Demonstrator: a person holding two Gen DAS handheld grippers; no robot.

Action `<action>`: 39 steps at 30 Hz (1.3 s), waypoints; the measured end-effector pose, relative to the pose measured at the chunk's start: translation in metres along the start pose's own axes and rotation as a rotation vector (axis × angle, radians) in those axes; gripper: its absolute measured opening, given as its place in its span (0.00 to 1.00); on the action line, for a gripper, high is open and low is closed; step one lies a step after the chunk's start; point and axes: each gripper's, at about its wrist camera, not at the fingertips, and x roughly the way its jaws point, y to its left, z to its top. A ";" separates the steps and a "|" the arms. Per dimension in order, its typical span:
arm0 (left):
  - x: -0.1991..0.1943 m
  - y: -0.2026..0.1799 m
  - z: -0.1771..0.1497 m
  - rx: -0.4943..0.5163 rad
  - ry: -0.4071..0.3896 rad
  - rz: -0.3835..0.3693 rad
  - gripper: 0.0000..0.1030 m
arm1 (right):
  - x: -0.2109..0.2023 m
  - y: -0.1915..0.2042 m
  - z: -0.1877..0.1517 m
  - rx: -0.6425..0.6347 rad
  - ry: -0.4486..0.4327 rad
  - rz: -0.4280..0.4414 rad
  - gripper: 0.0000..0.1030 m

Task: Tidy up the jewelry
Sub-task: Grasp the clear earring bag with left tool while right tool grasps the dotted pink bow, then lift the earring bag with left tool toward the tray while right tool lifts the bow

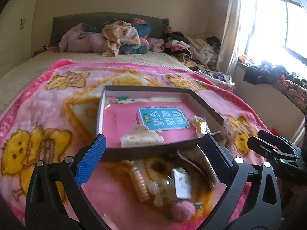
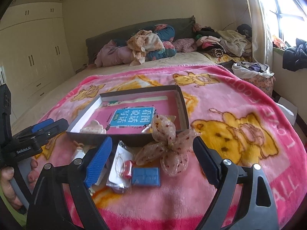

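A bedroom bed is covered by a pink fleece blanket (image 2: 220, 99) printed with yellow bears. On the blanket lies a shallow dark cardboard box (image 2: 180, 99) holding a cream claw hair clip (image 1: 142, 139). Just in front of the box sit a sheer beige ribbon bow (image 2: 168, 149), a blue rectangular case (image 2: 145, 176) and a packet of earrings (image 2: 120, 166). The left gripper (image 1: 153, 149) and right gripper (image 2: 151, 153) hover wide open, holding nothing.
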 end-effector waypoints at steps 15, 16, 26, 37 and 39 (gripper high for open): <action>0.007 -0.020 -0.038 0.062 0.120 -0.069 0.75 | -0.003 -0.014 -0.021 0.029 0.038 -0.048 0.81; 0.009 -0.020 -0.039 0.062 0.127 -0.073 0.73 | -0.001 -0.016 -0.022 0.032 0.042 -0.052 0.81; 0.023 -0.032 -0.046 0.084 0.168 -0.097 0.50 | 0.030 -0.033 -0.022 0.112 0.103 -0.061 0.81; 0.031 -0.037 -0.048 0.086 0.186 -0.108 0.22 | 0.072 -0.054 -0.012 0.232 0.186 -0.026 0.68; 0.032 -0.037 -0.048 0.086 0.191 -0.112 0.15 | 0.077 -0.055 -0.012 0.237 0.204 -0.016 0.59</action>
